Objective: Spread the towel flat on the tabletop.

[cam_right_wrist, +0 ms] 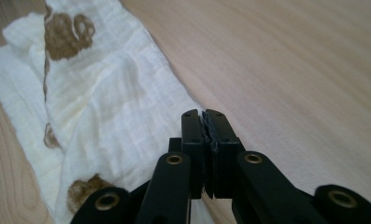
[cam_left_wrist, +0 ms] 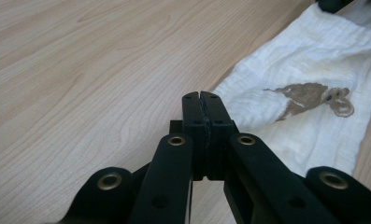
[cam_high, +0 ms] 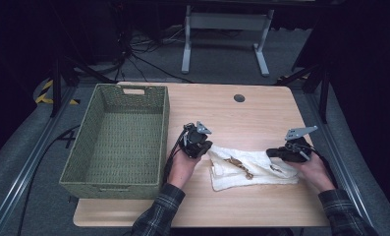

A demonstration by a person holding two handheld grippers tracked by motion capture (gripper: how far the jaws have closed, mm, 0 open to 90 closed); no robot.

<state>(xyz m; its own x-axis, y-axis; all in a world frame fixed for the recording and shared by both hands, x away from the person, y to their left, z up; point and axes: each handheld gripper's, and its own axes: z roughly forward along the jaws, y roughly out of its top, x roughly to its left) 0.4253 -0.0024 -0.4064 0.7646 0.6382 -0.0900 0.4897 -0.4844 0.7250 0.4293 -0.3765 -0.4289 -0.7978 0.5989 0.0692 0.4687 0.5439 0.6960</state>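
— Where does the cloth [cam_high: 251, 168] lie?

— Flat on the desk [cam_high: 222, 105], folded into a long strip running left to right between the two hands, with the wicker basket [cam_high: 119, 140] well to its left.

— And the tongs?

— The left tongs [cam_high: 204, 147] sit at the strip's left end, the right tongs [cam_high: 276, 154] at its right end. Both pairs are closed, jaws pressed together, and whether either pinches a cloth edge cannot be told.

— Which hand is nearer the basket?

— The left.

— What do the close views add?

— The left gripper view shows a brown print [cam_left_wrist: 314, 95] on the cloth; the right gripper view shows creases and several brown prints.
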